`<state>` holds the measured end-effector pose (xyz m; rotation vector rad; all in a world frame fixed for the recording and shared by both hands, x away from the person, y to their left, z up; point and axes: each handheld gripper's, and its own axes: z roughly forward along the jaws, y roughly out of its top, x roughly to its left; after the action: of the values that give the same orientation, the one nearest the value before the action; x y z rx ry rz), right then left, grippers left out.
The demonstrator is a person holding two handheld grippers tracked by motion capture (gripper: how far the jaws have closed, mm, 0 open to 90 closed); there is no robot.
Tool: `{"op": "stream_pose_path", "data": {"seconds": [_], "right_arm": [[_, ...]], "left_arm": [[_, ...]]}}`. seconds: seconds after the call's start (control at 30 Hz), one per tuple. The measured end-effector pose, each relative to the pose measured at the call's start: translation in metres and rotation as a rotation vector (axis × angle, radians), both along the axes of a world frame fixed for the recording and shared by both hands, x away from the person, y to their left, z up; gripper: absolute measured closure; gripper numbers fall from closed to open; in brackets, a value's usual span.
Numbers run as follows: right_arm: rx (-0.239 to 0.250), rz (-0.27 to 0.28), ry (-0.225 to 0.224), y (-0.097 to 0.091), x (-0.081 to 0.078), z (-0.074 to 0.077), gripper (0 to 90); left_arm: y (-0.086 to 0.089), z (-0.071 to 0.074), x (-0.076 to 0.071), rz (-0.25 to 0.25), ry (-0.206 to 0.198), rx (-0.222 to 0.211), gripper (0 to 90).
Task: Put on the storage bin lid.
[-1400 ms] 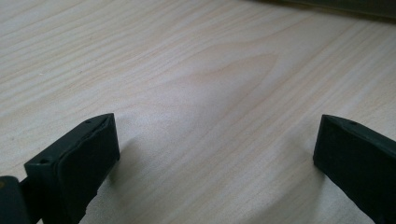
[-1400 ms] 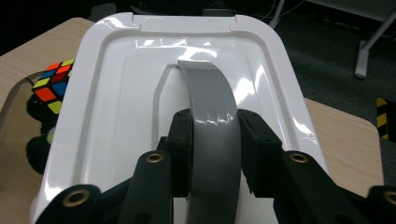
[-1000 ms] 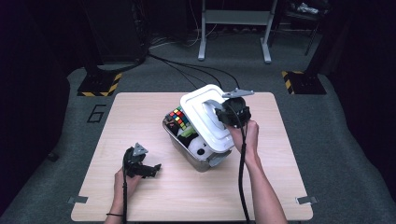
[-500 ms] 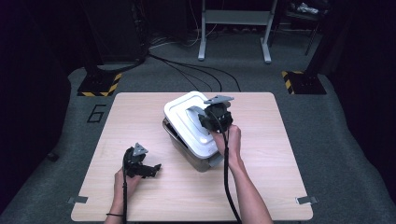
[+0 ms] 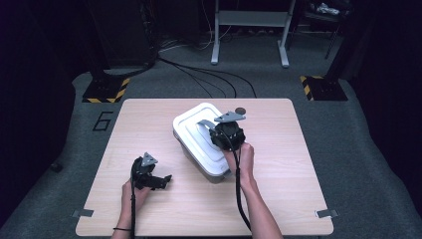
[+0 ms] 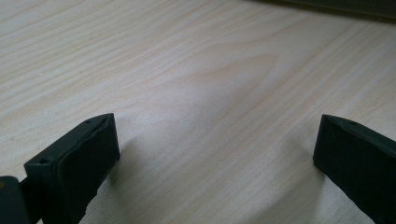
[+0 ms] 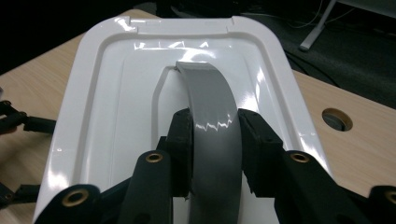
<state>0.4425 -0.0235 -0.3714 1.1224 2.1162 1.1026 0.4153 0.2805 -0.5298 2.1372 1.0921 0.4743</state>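
Your right tool [image 5: 225, 133] is clamped on the grey handle [image 7: 212, 135] of the white lid [image 5: 201, 137]. In the right gripper view the two black pads press against either side of the handle's arched strap, which rises between them and runs forward to its root in the recessed centre of the lid. The lid spreads out ahead of and below this tool, glossy, with a raised rim all around. It sits over the grey box [image 5: 215, 174], whose near wall shows just below your right hand [image 5: 240, 158] in the high view. I cannot tell whether the lid is fully seated on the box.

Beyond the right tool, on its far right side, a round hole [image 7: 337, 119] is cut into the desk [image 5: 278, 189].

Your left tool [image 5: 158, 180] lies well apart from the box, low against the desk, held in your left hand [image 5: 135, 191]. Its jaws stand wide apart, and in the left gripper view there is bare wood grain between them, with nothing gripped. The lid and box lie off to this tool's right side in the high view.
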Motion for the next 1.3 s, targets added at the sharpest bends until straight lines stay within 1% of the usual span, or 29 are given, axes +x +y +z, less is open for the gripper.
{"op": "stream_pose_path", "data": {"seconds": [0.07,0.1,0.2,0.23,0.27,0.3,0.33,0.43,0.57,0.7,0.77,0.97,1.07,1.1,1.3], "right_arm": [[0.02,0.0,-0.018,-0.001,-0.002,-0.003,67.1],[0.02,0.003,-0.021,-0.002,-0.002,-0.003,67.1],[0.013,0.007,-0.022,-0.001,-0.001,-0.003,66.4],[0.02,0.005,-0.009,-0.001,-0.001,-0.003,65.1],[0.017,0.013,-0.004,-0.002,0.0,-0.003,59.3],[0.015,0.007,-0.003,-0.002,0.001,-0.003,52.3],[0.021,-0.001,0.004,-0.003,0.0,-0.003,50.3],[0.043,-0.002,0.01,-0.008,-0.002,-0.002,36.1],[0.063,-0.003,0.042,-0.017,-0.007,0.002,24.4],[0.039,0.008,0.063,-0.023,-0.014,0.005,15.0],[0.033,0.013,0.073,-0.026,-0.018,0.006,14.5],[0.014,0.024,0.067,-0.041,-0.032,0.005,9.3],[0.025,0.017,0.069,-0.051,-0.039,0.002,7.1],[0.024,0.015,0.06,-0.055,-0.041,0.001,6.8],[0.038,-0.015,0.059,-0.074,-0.054,-0.009,4.1]], "left_arm": [[0.0,0.0,0.0,-0.001,0.0,-0.001,0.1],[0.0,0.0,0.0,-0.001,0.0,-0.001,0.1],[0.0,0.0,0.0,0.001,0.001,-0.002,0.1],[0.0,0.0,0.0,0.001,0.001,-0.002,0.1],[0.0,0.0,0.0,-0.001,0.0,-0.001,0.1],[0.0,0.0,0.0,-0.001,0.0,-0.001,0.1],[0.0,0.0,0.0,0.0,0.002,-0.002,0.1],[0.0,0.0,0.0,0.0,0.0,-0.001,0.1],[0.0,0.0,0.0,-0.001,0.0,0.0,0.1],[0.0,0.0,0.0,-0.001,0.0,0.0,0.1],[0.0,0.0,0.0,-0.001,0.0,0.0,0.1],[0.0,0.0,0.0,0.0,0.0,-0.001,0.1],[0.0,0.0,0.0,-0.001,0.0,0.0,0.1],[0.0,0.0,0.0,0.0,0.001,-0.001,0.1],[0.0,0.0,0.0,-0.001,0.0,-0.001,0.1]]}}
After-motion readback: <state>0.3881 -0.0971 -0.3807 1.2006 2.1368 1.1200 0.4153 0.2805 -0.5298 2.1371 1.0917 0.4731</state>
